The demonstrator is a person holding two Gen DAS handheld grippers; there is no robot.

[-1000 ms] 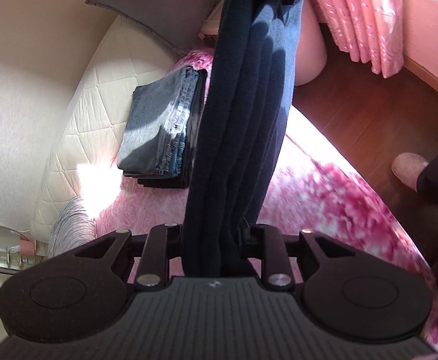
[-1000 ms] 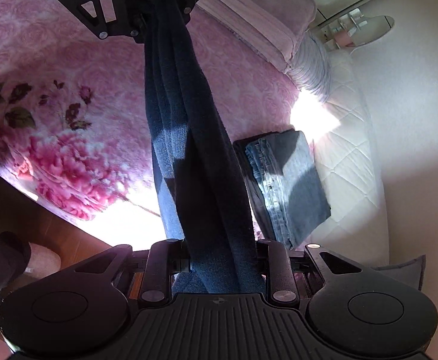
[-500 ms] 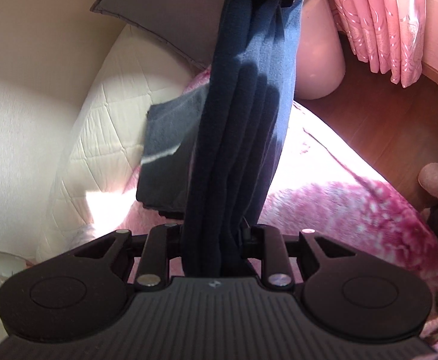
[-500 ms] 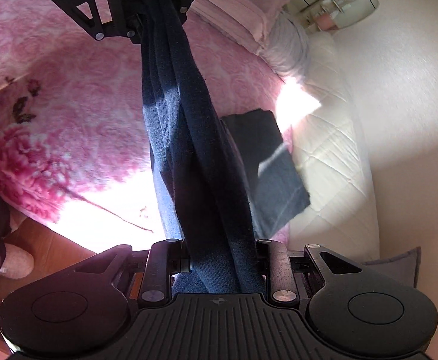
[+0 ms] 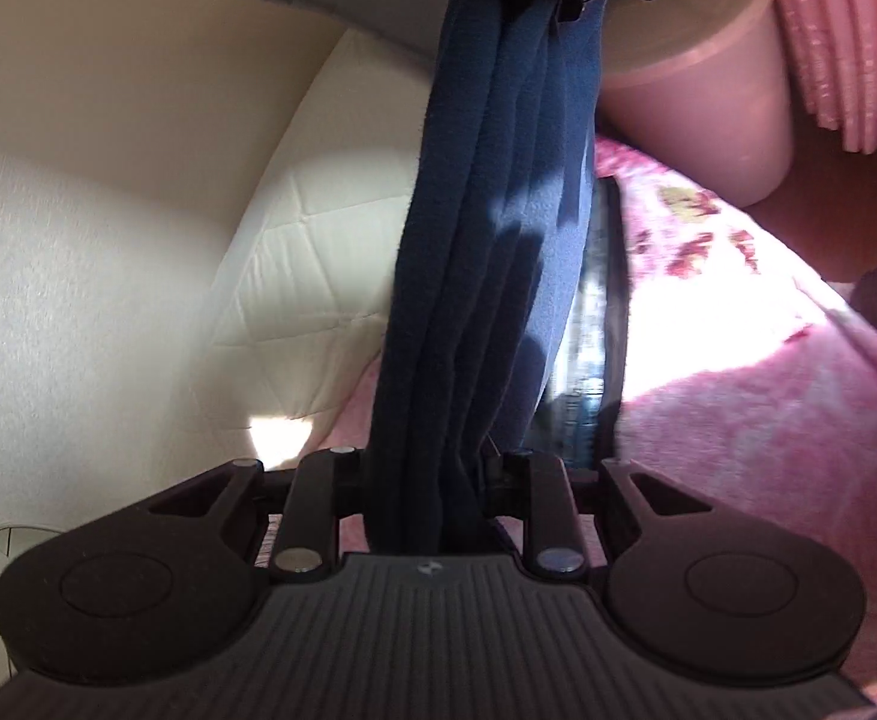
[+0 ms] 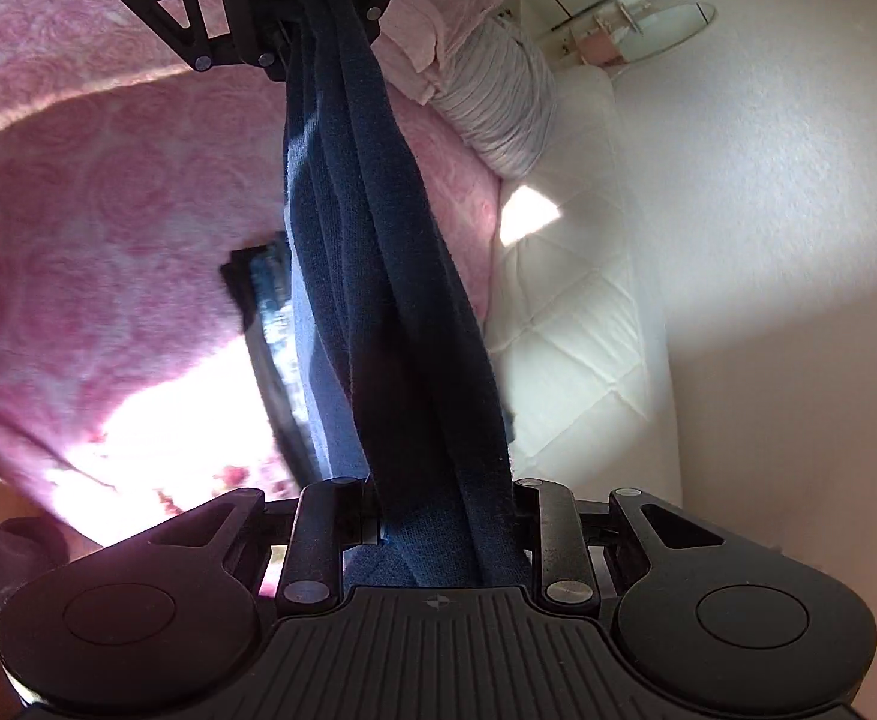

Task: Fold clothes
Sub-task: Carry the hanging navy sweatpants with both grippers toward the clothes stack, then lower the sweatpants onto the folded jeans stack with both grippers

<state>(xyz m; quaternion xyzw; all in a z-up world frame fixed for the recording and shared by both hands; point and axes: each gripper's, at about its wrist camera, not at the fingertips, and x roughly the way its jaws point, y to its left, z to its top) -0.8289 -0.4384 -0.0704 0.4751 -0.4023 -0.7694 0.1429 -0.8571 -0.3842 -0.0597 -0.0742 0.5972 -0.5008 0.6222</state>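
Stretching between both tools above the pink bedspread [image 6: 108, 192], the navy garment [image 5: 486, 276] is hanging bunched; the left gripper [image 5: 426, 480] and right gripper [image 6: 432, 510] are each pinching one end, over folded jeans [image 5: 588, 372].

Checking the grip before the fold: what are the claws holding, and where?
Both hold the navy garment bunched, one end in each: left claw, right claw.

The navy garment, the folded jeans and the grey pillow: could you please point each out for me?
navy garment [image 5: 486, 276], left wrist view, middle of the hanging folds.
folded jeans [image 6: 270, 294], right wrist view, stacked edge beside the garment.
grey pillow [image 6: 498, 102], right wrist view, striped middle.
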